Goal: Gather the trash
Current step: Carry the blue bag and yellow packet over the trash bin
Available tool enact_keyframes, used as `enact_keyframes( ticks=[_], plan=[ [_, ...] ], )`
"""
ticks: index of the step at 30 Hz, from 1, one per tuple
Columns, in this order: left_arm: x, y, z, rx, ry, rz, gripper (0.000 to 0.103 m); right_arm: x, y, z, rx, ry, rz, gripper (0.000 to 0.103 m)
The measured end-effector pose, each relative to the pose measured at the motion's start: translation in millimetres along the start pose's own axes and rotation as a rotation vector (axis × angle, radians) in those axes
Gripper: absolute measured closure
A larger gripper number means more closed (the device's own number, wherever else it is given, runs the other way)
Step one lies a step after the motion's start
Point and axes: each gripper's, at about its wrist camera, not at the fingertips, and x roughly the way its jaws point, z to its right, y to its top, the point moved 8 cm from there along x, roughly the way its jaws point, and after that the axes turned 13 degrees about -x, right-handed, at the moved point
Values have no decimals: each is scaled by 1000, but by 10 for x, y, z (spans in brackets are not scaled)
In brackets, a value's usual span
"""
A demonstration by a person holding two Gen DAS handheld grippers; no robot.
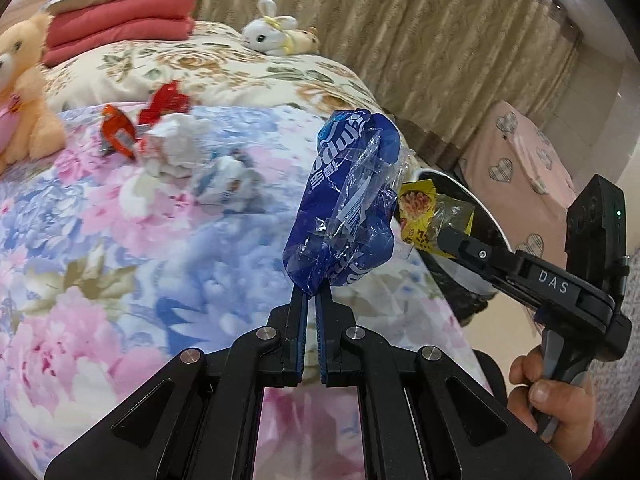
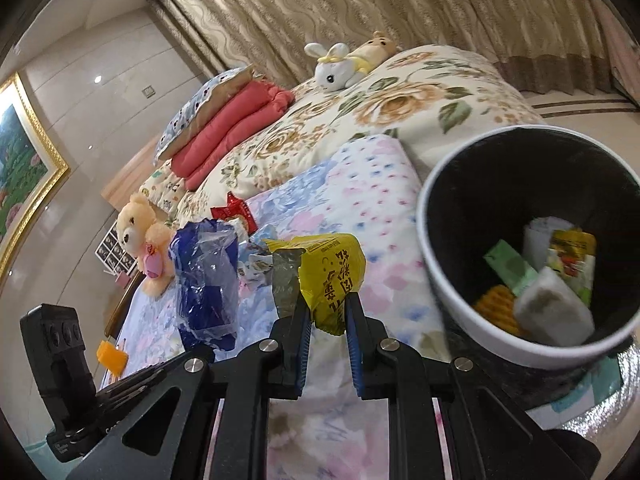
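Over the floral quilt (image 1: 140,240), left wrist view: left gripper (image 1: 312,300) clamped on a blue wrapper (image 1: 344,200), held up off the bed. Right gripper (image 1: 444,238) pinches a yellow wrapper (image 1: 416,208) by the bin (image 1: 486,220) rim. Crumpled tissues (image 1: 180,152) and red wrappers (image 1: 120,132) lie on the quilt.

Right wrist view: right gripper (image 2: 326,314) closed on the yellow wrapper (image 2: 332,276), left of the bin (image 2: 440,288), not yet over it. Bin holds several scraps. Blue wrapper (image 2: 206,284) hangs to the left.
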Motion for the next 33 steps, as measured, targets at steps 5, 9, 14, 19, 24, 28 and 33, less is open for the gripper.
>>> enact_keyframes(
  ticks=[5, 9, 14, 19, 24, 28, 33],
  plan=[
    [57, -61, 215, 36, -15, -20, 99, -128, -53, 151, 31, -17, 13, 86],
    [87, -92, 376, 65, -26, -28, 99, -240, -56, 256, 51, -31, 31, 86],
    [120, -113, 519, 87, -36, -37, 99, -371, -13, 373, 65, -47, 55, 86],
    [175, -135, 654, 112, -42, -46, 99, -484, 8, 478, 75, -62, 75, 86],
    [231, -159, 786, 135, -48, -56, 99, -600, 28, 601, 92, -74, 97, 86],
    [265, -170, 878, 149, -53, -60, 99, -677, 52, 705, 102, -84, 113, 89],
    [328, -195, 1011, 172, -59, -70, 99, -745, 59, 866, 128, -101, 129, 91]
  ],
)
